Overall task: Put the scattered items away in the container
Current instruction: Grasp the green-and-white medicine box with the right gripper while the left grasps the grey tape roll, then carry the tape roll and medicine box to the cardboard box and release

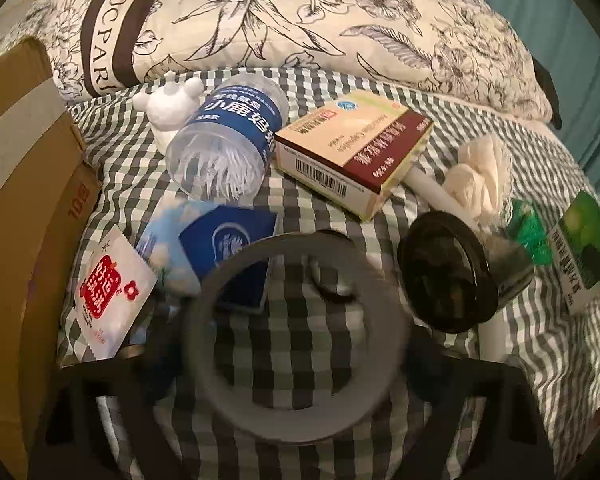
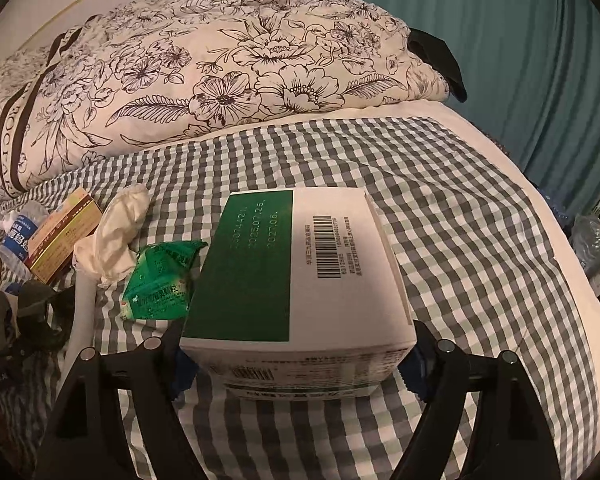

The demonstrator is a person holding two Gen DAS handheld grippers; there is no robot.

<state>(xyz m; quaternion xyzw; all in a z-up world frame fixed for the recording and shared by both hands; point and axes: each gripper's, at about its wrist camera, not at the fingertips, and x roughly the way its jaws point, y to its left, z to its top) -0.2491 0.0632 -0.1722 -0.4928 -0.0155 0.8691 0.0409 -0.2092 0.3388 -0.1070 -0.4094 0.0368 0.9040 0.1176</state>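
Observation:
My left gripper (image 1: 296, 356) is shut on a grey tape ring (image 1: 220, 280), held above the checked bedsheet (image 1: 380, 420). My right gripper (image 2: 296, 364) is shut on a green and white box (image 2: 300, 280), its jaws on the box's two sides. The cardboard box container (image 1: 16, 200) stands at the left. Scattered on the sheet are a clear toothpick jar with a blue label (image 1: 228, 140), a maroon and cream medicine box (image 1: 352, 152), a white figurine (image 1: 168, 100), a blue packet (image 1: 228, 244), a red and white sachet (image 1: 108, 292), a black lid (image 1: 448, 272) and a green sachet (image 2: 160, 284).
A floral pillow (image 2: 220, 72) lies across the back of the bed. A crumpled white cloth (image 2: 116, 236) and a white tube (image 2: 80, 304) lie by the green sachet. A teal curtain (image 2: 520, 60) hangs at the right beyond the bed's edge.

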